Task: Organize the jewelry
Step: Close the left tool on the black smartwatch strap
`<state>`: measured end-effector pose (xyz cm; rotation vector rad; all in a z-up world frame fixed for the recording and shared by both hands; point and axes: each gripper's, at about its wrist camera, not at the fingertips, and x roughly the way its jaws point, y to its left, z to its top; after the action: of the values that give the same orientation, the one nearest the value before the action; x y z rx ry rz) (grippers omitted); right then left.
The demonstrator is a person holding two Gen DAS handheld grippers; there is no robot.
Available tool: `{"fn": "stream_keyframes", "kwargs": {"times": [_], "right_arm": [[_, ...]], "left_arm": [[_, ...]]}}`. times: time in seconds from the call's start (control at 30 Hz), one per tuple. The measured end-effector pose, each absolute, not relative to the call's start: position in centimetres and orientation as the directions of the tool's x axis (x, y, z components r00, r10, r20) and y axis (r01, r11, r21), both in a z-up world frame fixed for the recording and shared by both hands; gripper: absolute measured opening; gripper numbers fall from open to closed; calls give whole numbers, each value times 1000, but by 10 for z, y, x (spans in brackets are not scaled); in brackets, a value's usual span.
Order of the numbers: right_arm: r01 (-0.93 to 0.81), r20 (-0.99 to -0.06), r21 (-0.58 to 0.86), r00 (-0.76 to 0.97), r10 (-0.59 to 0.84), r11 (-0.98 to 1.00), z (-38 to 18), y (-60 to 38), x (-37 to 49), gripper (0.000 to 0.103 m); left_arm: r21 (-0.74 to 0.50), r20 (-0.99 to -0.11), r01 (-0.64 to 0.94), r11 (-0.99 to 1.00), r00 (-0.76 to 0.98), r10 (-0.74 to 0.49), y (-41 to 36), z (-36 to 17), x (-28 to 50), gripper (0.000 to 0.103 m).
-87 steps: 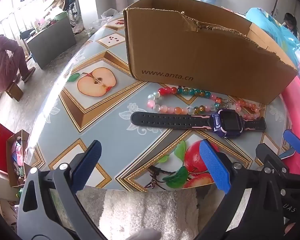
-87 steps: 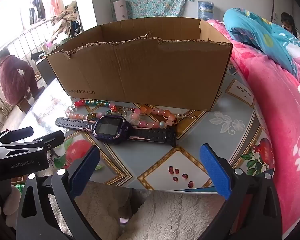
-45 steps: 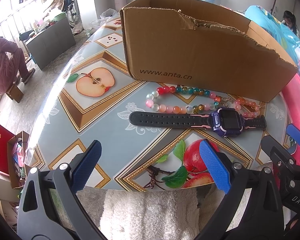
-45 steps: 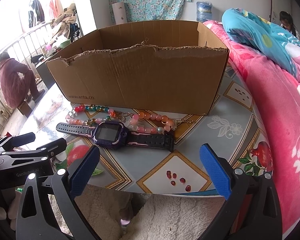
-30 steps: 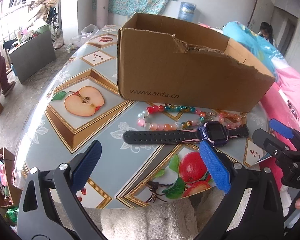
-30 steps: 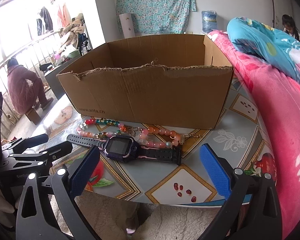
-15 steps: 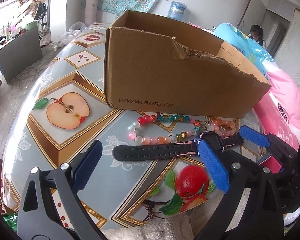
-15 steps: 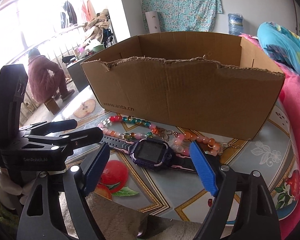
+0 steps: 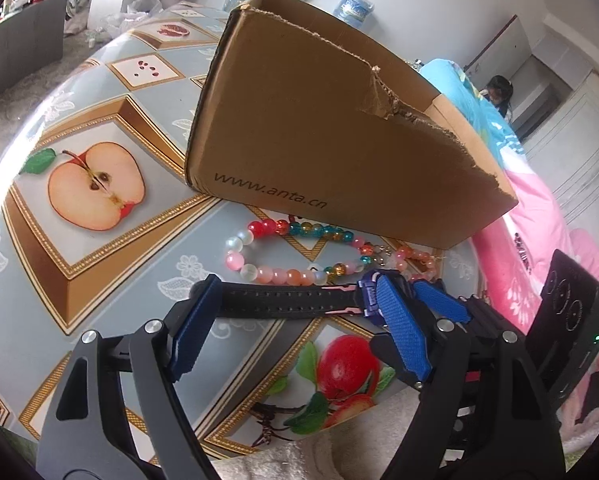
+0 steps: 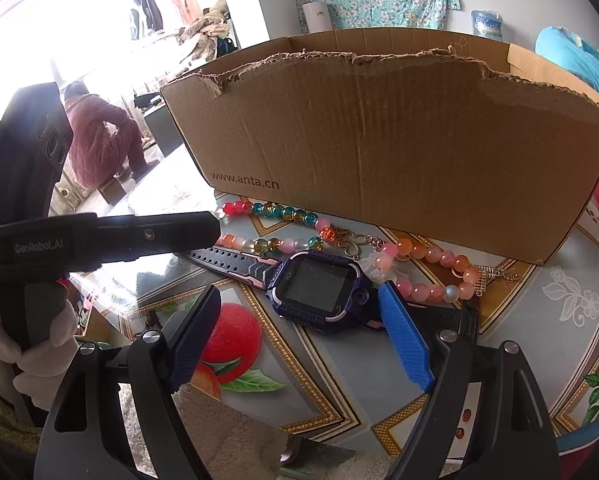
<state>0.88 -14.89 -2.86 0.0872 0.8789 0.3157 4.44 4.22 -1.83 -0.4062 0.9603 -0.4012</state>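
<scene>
While both tools hang low over the bench (image 9: 99, 264), neither grips anything: the left tool (image 9: 295, 312) is spread wide over the watch (image 10: 319, 284) strap, and the right tool (image 10: 299, 316) is likewise released, its fingers flanking the watch face without visibly touching it. The watch lies flat on the bench, strap running toward 9 o'clock in the left view, just in front of the bracelet (image 9: 291, 252), whose beads curl along the foot of the box (image 9: 331, 144) at 12 o'clock. My reading is that the watch is the next pick, bound for the box. The risk lies in how close the two tools are: at about 3 o'clock in the left view their fingers sit nearly touching, so closing together could knock them into each other. A low grab on the thin strap may scrape the slick bench and skid the watch into the beads, and the bracelet, touching or nearly touching the watch case, could snag and drag along.
</scene>
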Motion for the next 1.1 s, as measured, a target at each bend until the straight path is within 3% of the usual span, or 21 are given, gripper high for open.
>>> {"fn": "stream_keyframes", "kwargs": {"times": [0.13,0.33,0.4,0.53,0.7,0.87,1.1], "right_arm": [[-244,-743,200,594,309,949,-30,-150,8,79],[-245,-740,201,597,311,948,-30,-150,9,79],[-243,-739,200,598,309,949,-30,-149,9,79],[-245,-739,201,598,311,948,-28,-149,9,79],[-253,-741,192,596,310,948,-28,-147,9,79],[-262,-740,180,599,306,948,-29,-147,9,79],[-271,-738,155,608,293,950,-29,-145,5,79]], "left_arm": [[-524,-690,151,838,502,-521,39,-18,44,75],[-262,-782,86,961,564,-264,32,-10,44,75],[-233,-798,90,968,551,-244,28,-14,46,77],[-323,-781,135,937,521,-344,19,-14,49,81],[-545,-696,145,826,471,-542,21,-19,58,81],[-626,-651,89,775,487,-582,35,-26,58,81],[-623,-653,64,780,507,-563,42,-27,57,54]]}}
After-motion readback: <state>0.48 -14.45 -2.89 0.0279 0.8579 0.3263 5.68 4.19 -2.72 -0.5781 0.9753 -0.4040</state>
